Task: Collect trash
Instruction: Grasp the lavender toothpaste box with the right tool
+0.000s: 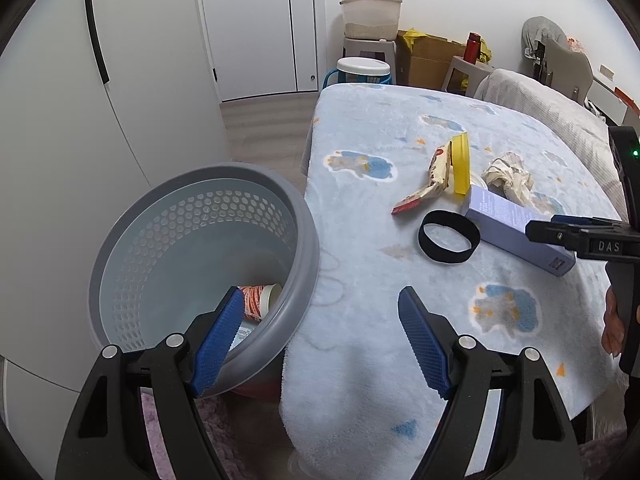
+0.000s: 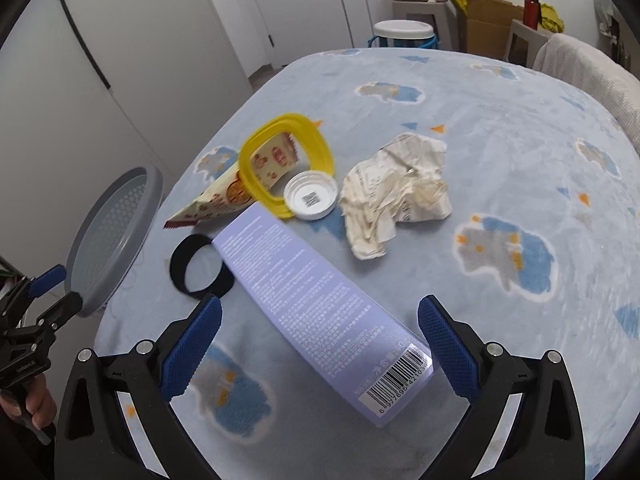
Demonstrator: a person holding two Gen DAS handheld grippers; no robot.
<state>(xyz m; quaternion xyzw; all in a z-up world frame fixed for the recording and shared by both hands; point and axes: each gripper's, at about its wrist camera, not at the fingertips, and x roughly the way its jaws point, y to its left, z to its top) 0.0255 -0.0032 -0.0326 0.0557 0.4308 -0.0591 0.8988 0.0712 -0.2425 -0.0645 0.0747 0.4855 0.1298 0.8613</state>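
Step in hand: right tongs (image 2: pixel 320 350) lining up on the lavender carton (image 2: pixel 320 304), likely the next piece of trash.
Right tongs: jaws apart, nothing clamped; the carton's barcode end lies between the blue pads, untouched.
Left tongs (image 1: pixel 320 334): jaws apart, empty, astride the rim of the grey perforated bin (image 1: pixel 200 256).
Beyond the carton: black band (image 2: pixel 200 266), snack wrapper (image 2: pixel 224 196), yellow ring (image 2: pixel 286 168), white cap (image 2: pixel 311 196), crumpled paper (image 2: pixel 396 192).
Surface: blue cloud-print blanket (image 2: pixel 500 140) over the tabletop.
Bin contents: a paper cup (image 1: pixel 260 300).
Next move calls for: lowering, closing across the carton's width, carrying it to the bin beside the left tongs.
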